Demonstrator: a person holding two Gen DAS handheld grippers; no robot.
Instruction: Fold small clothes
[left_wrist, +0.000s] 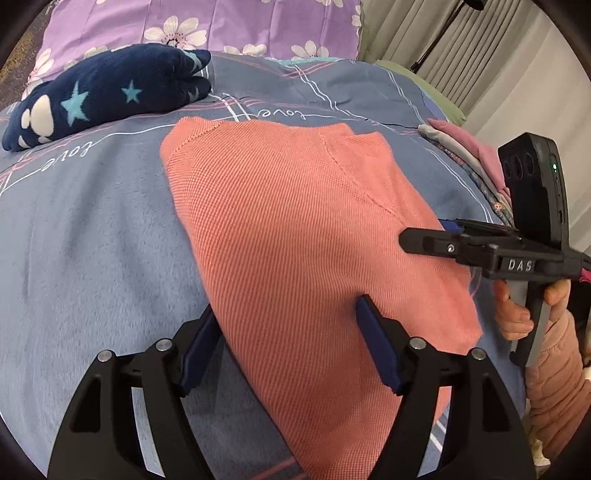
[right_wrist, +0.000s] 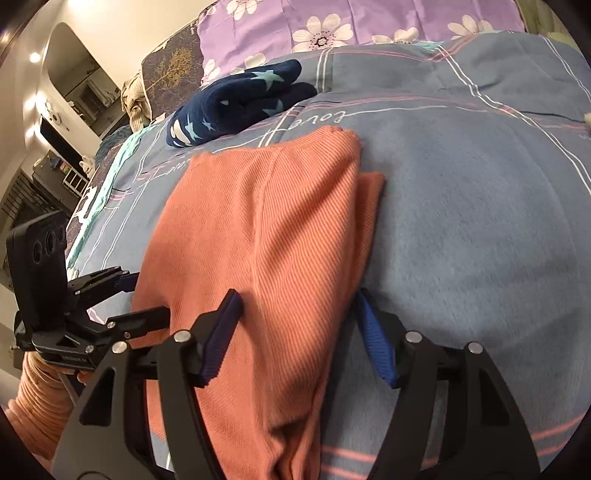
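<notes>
Closest to the left wrist camera, the left gripper has its jaws spread wide at the bottom of the frame, straddling the near left edge of the coral top, one blue pad on the blanket side and one over the fabric, not pinching anything. Same deal in the right wrist view: the right gripper sits wide open at bottom center, left pad over the top and right pad just off its right edge. The top lies folded into a long strip on the blue blanket, running from bottom center up to mid frame, with a narrower layer peeking out along one side. The right gripper also shows at the right edge of the left view, tips touching the top's edge. Farther back, upper left, is a navy star-print bundle, a small stack of clothes at the right edge, then the purple flowered pillow along the top.
</notes>
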